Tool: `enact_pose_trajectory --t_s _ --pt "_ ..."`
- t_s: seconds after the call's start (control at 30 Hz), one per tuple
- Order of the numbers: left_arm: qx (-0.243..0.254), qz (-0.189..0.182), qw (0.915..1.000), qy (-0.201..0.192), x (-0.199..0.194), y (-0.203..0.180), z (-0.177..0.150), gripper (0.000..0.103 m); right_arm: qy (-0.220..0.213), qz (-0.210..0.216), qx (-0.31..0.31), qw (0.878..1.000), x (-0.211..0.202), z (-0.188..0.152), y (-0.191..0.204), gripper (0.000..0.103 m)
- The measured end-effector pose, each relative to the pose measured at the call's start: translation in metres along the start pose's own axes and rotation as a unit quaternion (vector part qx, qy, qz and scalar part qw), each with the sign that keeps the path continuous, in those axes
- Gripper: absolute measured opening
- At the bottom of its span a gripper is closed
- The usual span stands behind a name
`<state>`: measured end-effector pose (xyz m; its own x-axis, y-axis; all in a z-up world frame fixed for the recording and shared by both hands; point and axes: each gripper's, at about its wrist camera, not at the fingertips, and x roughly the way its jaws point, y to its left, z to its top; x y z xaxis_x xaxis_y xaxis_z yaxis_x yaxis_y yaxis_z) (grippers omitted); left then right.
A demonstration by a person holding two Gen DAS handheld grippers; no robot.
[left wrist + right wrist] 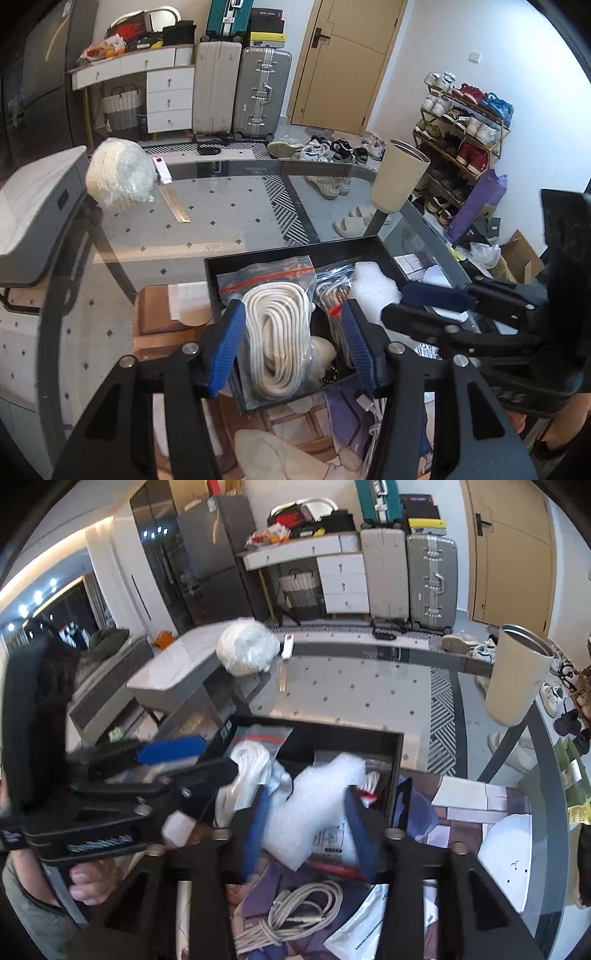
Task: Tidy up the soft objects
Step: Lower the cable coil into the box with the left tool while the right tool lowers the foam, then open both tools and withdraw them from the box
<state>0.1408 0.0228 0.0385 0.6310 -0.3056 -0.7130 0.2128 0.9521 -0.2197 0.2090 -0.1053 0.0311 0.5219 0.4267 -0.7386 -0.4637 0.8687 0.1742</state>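
Note:
A black tray (258, 254) sits on the glass table. In it lie a zip bag of white rope (277, 332), a second zip bag of cords (334, 295) and white foam wrap (373, 284). My left gripper (293, 349) is open, its blue pads on either side of the rope bag without closing on it. My right gripper (306, 834) is over the tray's (395, 746) near edge, its jaws closed on the white foam wrap (314, 801). The right gripper also shows in the left wrist view (439, 299). A loose coil of grey cable (295, 912) lies below it.
A wrapped white bundle (120, 175), a metal ruler (175, 205) and a cream tumbler (399, 177) stand on the far part of the table. A white packet (369, 923) and papers lie near the right gripper. Suitcases, drawers and a shoe rack stand behind.

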Motion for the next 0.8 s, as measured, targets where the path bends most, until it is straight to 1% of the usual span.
enact_pose_trajectory --t_s 0.07,0.17,0.27,0.33,0.43,0.5,0.53,0.57,0.6,0.63,0.67,0.8 --pt "0.007 0.010 0.9999 -0.003 -0.007 -0.003 -0.001 0.054 0.007 0.011 -0.003 1.000 0.005 -0.002 0.003 0.032" --pt "0.012 0.011 0.9999 -0.001 -0.012 -0.005 -0.005 0.054 0.009 0.035 -0.011 0.999 0.016 -0.003 0.007 0.032" --pt "0.016 0.018 0.9997 0.002 -0.011 -0.006 -0.010 0.056 0.011 0.025 -0.009 1.000 0.023 -0.003 0.006 0.032" --pt "0.016 0.016 0.9997 0.010 -0.010 -0.005 -0.013 0.056 0.000 0.018 0.002 1.000 0.013 -0.002 0.002 0.032" --pt "0.017 0.006 0.9997 0.014 -0.016 -0.010 -0.019 0.056 -0.013 0.003 -0.007 1.000 -0.017 -0.004 0.001 0.033" --pt "0.034 0.001 0.9993 0.014 -0.023 -0.021 -0.023 0.058 -0.014 -0.002 -0.007 1.000 -0.034 -0.013 -0.004 0.035" --pt "0.044 0.001 0.9989 0.014 -0.025 -0.026 -0.025 0.063 -0.011 -0.007 -0.001 1.000 -0.039 -0.018 -0.009 0.041" --pt "0.059 0.007 0.9981 0.014 -0.027 -0.035 -0.029 0.073 -0.005 -0.017 0.014 1.000 -0.042 -0.026 -0.016 0.058" --pt "0.068 0.011 0.9975 0.015 -0.027 -0.041 -0.033 0.079 -0.002 -0.023 0.024 0.999 -0.044 -0.032 -0.021 0.067" --pt "0.075 0.014 0.9970 0.016 -0.028 -0.046 -0.036 0.083 0.000 -0.026 0.038 0.999 -0.046 -0.041 -0.028 0.081" --pt "0.081 0.013 0.9965 0.017 -0.027 -0.052 -0.041 0.083 0.005 -0.025 0.047 0.999 -0.046 -0.049 -0.035 0.084" --pt "0.100 0.003 0.9944 0.034 -0.014 -0.071 -0.058 0.083 0.036 -0.037 0.064 0.997 -0.040 -0.073 -0.053 0.084"
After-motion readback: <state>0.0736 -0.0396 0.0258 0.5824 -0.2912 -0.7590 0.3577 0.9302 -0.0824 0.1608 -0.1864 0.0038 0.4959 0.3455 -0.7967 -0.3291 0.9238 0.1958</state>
